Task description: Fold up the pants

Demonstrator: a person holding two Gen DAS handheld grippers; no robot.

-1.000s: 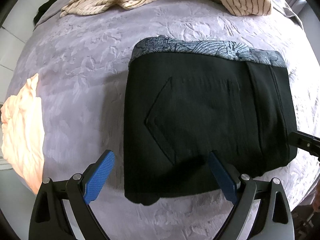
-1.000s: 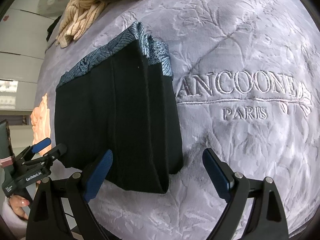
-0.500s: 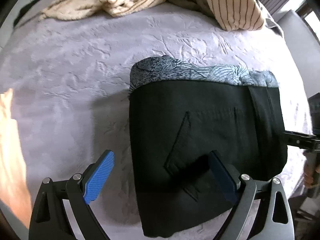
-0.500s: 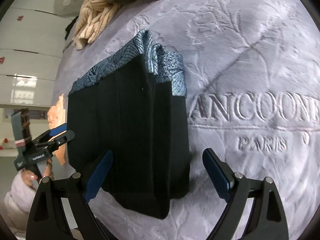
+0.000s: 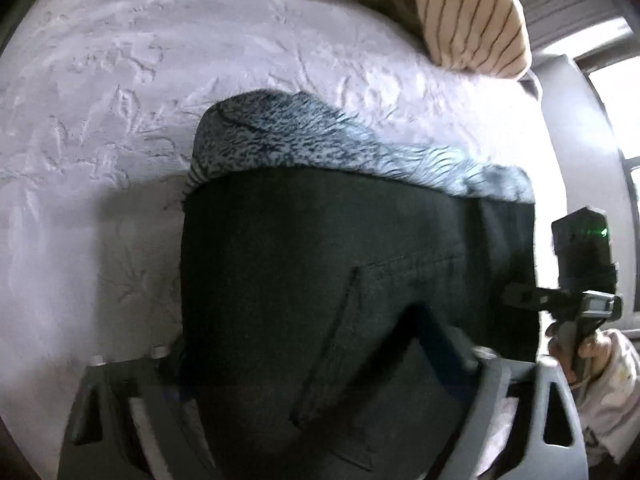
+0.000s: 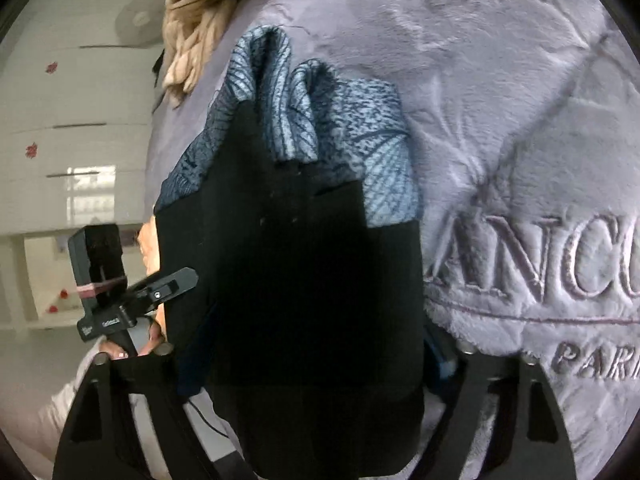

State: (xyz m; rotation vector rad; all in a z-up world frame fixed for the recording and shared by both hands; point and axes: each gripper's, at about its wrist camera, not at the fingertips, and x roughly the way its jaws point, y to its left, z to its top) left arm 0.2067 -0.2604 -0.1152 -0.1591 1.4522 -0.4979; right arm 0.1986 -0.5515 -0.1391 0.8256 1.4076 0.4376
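The folded black pants (image 5: 320, 280) lie on a pale lilac embossed bedspread (image 5: 120, 120), a patterned blue-grey fabric (image 5: 340, 148) showing along their far edge. In the right wrist view the same pants (image 6: 288, 280) fill the middle, with the blue-grey fabric (image 6: 304, 120) bunched at the far end and stitched lettering on the bedspread (image 6: 520, 120) to the right.

The left gripper (image 5: 304, 356) points steeply down at the near left corner of the pants; its jaws have just been closing, with the corner of the fabric between them. The left finger lies at the pants' left edge and the right finger (image 5: 436, 344) on top of the cloth; whether the pads press yet cannot be told.

The right gripper (image 6: 316, 360) straddles the near right corner likewise, its jaws also just closing with the pants between them; grip unclear.

Striped cream garments (image 5: 472, 20) lie heaped at the far edge of the bed.
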